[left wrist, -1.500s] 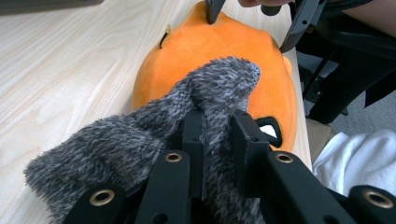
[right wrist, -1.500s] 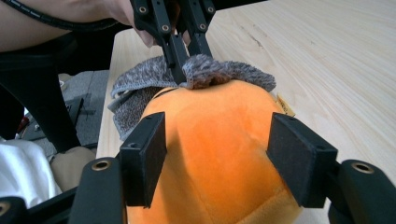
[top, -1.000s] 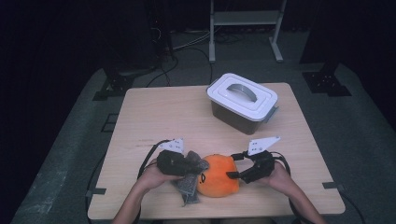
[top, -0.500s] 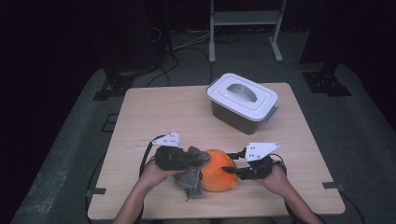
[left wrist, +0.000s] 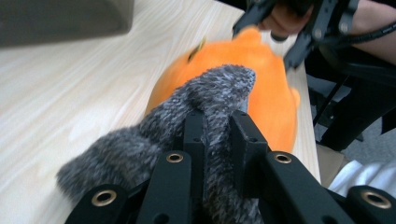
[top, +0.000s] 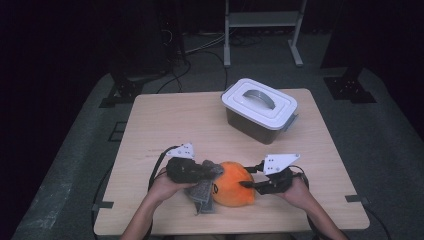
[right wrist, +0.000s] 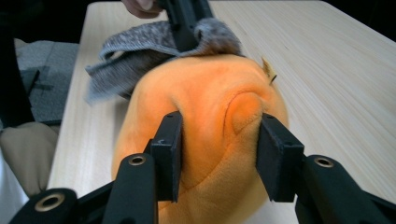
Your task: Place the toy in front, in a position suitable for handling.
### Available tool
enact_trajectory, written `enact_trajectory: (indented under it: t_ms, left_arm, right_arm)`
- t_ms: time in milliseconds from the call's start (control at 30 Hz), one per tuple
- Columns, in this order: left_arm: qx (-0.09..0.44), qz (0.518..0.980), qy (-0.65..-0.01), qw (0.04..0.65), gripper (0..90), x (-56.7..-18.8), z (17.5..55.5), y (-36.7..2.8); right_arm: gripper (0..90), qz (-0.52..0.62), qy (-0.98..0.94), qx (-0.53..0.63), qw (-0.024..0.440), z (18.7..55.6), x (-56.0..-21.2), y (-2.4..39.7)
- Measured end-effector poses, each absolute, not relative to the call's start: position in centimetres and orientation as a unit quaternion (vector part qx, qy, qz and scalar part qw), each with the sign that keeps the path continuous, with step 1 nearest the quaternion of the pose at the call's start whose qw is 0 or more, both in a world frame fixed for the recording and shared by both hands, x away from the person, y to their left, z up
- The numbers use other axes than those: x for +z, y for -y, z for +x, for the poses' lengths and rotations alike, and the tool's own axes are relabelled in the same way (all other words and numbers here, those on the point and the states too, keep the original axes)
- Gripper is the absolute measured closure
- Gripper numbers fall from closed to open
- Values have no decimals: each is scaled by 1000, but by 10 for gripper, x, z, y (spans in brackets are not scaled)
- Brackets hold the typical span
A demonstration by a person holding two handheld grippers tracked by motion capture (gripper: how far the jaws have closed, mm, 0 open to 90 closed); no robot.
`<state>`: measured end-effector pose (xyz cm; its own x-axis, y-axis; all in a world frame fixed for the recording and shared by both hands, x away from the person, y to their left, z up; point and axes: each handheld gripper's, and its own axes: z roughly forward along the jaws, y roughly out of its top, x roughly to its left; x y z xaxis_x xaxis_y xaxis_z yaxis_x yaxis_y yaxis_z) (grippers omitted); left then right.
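Near the worktop's (top: 150, 125) front edge, the left tool (left wrist: 215, 135) is clamped on a grey knitted cloth (left wrist: 205, 98) draped against an orange plush toy (right wrist: 205, 107), which the right tool (right wrist: 218, 154) pinches; a lidded white container (top: 259, 107) stands well behind

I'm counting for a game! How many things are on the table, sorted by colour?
Orange: 1, the plush
Grey: 1, the knit cloth
White-lidded: 1, the box
Total: 3
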<state>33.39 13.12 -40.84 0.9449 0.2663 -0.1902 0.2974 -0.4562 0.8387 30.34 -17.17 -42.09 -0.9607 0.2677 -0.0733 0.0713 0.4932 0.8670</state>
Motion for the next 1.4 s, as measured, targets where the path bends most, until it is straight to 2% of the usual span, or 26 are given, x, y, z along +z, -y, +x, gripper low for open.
enact_trajectory:
  t_ms: [133, 167, 200, 300, 467, 567, 700, 767, 900, 1000, 1100, 1233, 1400]
  left_arm:
    - [-12, 850, -152, 504, 783, -398, 328, -126]
    - [-3, 861, -152, 485, 783, -400, 328, -123]
    - [-3, 861, -152, 485, 783, -400, 328, -123]
    - [-17, 864, -159, 478, 784, -409, 331, -126]
    - [-19, 861, -167, 479, 783, -411, 336, -135]
    - [-12, 859, -167, 485, 783, -408, 335, -132]
    - [-17, 846, -150, 512, 783, -395, 329, -126]
    - [-10, 851, -145, 504, 783, -393, 327, -122]
    - [-11, 856, -146, 496, 784, -398, 329, -126]
    - [-25, 855, -159, 493, 783, -406, 335, -135]
    - [-38, 850, -163, 499, 783, -410, 338, -140]
    - [-18, 851, -161, 500, 782, -402, 335, -135]
    - [-14, 842, -159, 516, 783, -395, 332, -130]
  right_arm:
    - [538, 82, -857, 498, 105, 297, -418, 162]
    - [498, 84, -857, 496, 108, 298, -417, 162]
    - [498, 84, -857, 496, 108, 298, -417, 162]
    - [393, 115, -850, 505, 93, 303, -415, 170]
    - [384, 125, -851, 503, 89, 305, -417, 173]
    - [472, 128, -854, 497, 89, 305, -419, 166]
    - [511, 116, -852, 501, 99, 301, -417, 161]
    - [519, 108, -853, 500, 106, 298, -416, 157]
    - [515, 102, -855, 497, 108, 298, -415, 157]
    - [449, 112, -850, 507, 90, 303, -413, 165]
    - [435, 116, -849, 507, 88, 304, -415, 164]
    - [475, 109, -852, 503, 96, 302, -417, 158]
    - [483, 81, -853, 506, 96, 293, -417, 149]
